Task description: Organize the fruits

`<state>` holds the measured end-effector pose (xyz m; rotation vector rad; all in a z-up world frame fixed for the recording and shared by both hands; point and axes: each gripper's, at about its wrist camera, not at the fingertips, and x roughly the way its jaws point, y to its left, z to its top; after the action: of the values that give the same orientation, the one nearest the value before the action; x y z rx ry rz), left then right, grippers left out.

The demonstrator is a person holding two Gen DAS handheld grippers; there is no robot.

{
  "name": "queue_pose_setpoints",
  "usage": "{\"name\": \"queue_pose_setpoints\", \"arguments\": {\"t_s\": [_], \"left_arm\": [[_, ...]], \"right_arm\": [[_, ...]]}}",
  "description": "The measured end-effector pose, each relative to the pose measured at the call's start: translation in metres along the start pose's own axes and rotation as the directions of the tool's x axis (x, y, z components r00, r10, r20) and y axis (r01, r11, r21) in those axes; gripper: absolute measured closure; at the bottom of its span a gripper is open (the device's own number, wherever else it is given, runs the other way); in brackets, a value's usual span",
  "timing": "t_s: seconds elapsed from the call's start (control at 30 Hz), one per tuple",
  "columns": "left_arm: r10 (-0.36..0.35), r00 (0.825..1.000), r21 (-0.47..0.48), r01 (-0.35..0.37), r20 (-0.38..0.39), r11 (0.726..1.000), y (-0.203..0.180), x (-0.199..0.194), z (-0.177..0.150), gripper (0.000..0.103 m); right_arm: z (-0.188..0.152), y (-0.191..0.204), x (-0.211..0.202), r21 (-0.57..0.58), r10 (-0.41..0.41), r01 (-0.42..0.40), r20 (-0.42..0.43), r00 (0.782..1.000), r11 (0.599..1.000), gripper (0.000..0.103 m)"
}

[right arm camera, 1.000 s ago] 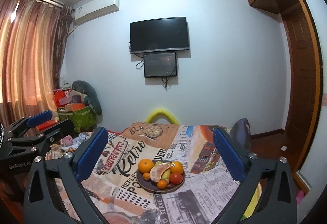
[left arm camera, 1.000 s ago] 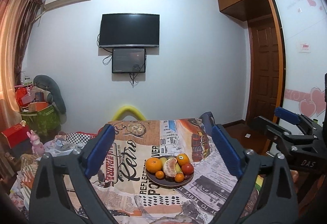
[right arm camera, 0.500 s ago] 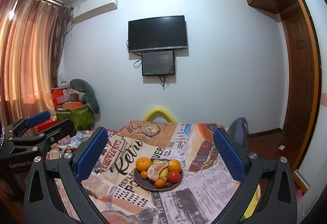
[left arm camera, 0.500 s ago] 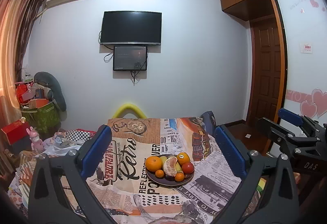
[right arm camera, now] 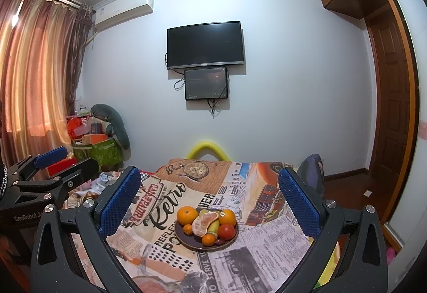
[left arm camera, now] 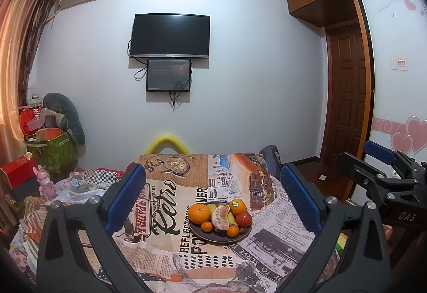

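Observation:
A dark plate (left arm camera: 210, 239) (right arm camera: 196, 244) stands on the table's newsprint cloth (left arm camera: 165, 202) (right arm camera: 267, 245). It holds a large orange (left arm camera: 199, 213) (right arm camera: 187, 215), a peeled mandarin (left arm camera: 221, 217) (right arm camera: 205, 223), a stickered orange (left arm camera: 237, 207) (right arm camera: 227, 217), a red fruit (left arm camera: 243, 219) (right arm camera: 226, 231) and small mandarins. My left gripper (left arm camera: 212, 172) (right arm camera: 66, 163) is open and empty, held back from the plate. The right gripper (right arm camera: 209, 175) (left arm camera: 371, 162) hangs beside it, equally wide open with nothing between its blue pads (right arm camera: 120, 202).
A yellow chair back (left arm camera: 167, 143) rises behind the table's far edge, and a dark chair (left arm camera: 269, 156) stands at the right. Bags and boxes (left arm camera: 50, 143) pile up at the left under the curtain. A wooden door (left arm camera: 347, 106) is at the right.
My left gripper's jaws have spread slightly wider. Neither hand has shifted noticeably, and the fruit plate lies as before.

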<state>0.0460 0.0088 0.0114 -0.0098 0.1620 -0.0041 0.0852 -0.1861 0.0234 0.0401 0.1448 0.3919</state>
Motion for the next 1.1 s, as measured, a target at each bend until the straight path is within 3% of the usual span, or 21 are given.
{"name": "queue_pose_setpoints", "arguments": {"t_s": [1.1], "left_arm": [[-0.023,1.000,-0.008,0.023,-0.009,1.000,-0.0044,-0.0002,0.0015,0.001]], "right_arm": [[0.0029,0.0031,-0.0024,-0.003,0.001,-0.001,0.011,1.000,1.000,0.000]]}}
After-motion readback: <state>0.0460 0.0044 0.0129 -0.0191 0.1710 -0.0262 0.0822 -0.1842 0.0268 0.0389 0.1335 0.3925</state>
